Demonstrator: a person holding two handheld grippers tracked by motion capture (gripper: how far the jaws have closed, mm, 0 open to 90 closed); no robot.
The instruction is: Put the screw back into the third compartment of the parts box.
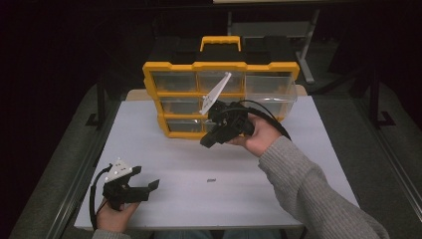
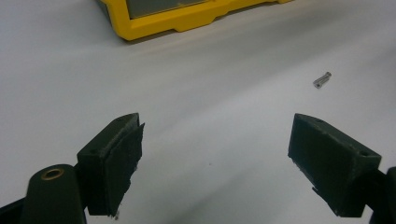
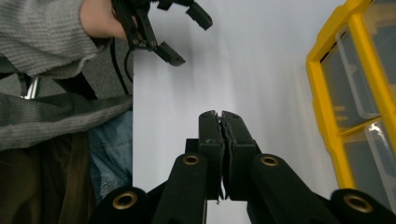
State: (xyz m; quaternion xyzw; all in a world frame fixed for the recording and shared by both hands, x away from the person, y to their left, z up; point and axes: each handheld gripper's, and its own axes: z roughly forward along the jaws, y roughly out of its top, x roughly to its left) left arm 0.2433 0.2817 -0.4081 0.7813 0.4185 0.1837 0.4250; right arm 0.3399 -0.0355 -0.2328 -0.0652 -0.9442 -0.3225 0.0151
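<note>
- Surface: one white table, dark room around it.
- Container: one yellow drawer organiser at the far edge; drawer contents cannot be told.
- One small metal pin, loose mid-table.
- Your left gripper: jaws apart, empty.
- Your right gripper: jaws together, raised before the organiser.

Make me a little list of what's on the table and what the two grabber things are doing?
table: white top
organizer: yellow and black box with clear drawers, standing at the table's far side
small part: tiny metal screw lying alone on the table
left gripper: jaws wide open, nothing between them, low near the table's front left corner
right gripper: jaws shut, empty, held up in front of the organizer
</note>
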